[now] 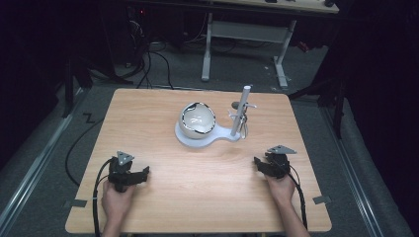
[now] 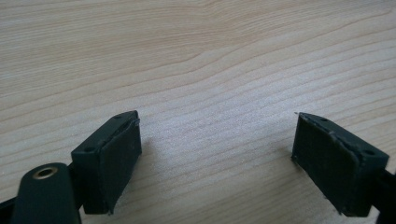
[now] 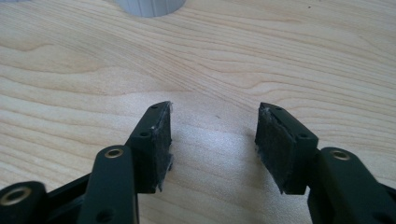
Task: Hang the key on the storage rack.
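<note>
Nothing has yet been taken up — the white bowl (image 1: 197,120) on its stand (image 1: 232,134) sits untouched mid-desk, while the left claw (image 1: 144,171) and right claw (image 1: 257,161), both open and empty, are held well short of it.

Table (image 1: 163,197) w/ stand base (image 1: 197,137) at centre, toward far side. Bowl (image 1: 197,120) sits on base's round part. Upright post (image 1: 240,109) rises from base's narrow end, just right of bowl. Left gripper (image 1: 144,171) near front-left edge, right gripper (image 1: 257,161) near front-right, well apart; base lies between and beyond them. Floor cables (image 1: 148,69) behind table, far-left.
</note>
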{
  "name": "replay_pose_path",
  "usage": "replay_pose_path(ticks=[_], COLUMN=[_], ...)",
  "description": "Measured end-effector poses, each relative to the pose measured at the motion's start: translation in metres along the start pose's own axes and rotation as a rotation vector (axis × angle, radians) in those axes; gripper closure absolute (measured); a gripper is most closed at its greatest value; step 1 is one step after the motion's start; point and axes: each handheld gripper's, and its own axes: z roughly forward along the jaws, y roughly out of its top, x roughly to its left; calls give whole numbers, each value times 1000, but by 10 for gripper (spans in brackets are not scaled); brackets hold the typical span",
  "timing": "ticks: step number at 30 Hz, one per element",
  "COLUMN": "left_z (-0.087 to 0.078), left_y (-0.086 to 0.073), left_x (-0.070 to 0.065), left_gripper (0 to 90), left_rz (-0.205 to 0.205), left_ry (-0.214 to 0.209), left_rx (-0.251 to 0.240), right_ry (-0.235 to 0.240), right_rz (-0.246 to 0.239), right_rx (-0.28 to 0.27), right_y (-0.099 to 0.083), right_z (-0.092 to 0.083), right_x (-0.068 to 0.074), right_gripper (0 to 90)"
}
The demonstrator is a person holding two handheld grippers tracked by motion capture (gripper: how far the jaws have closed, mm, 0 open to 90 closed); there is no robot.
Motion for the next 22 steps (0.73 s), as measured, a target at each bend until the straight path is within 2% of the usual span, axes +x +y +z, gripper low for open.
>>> replay_pose_path(ticks=[4, 22], left_z=[0, 0], left_y=[0, 0], left_x=[0, 0], left_gripper=[160, 160], left_rz=[0, -1], left_ry=[0, -1], left_rx=[0, -1], right_ry=[2, 10], right_rz=[-6, -1], right_rx=[3, 5], right_y=[0, 0], right_z=[0, 0], right_x=[0, 0], right_gripper=[417, 387])
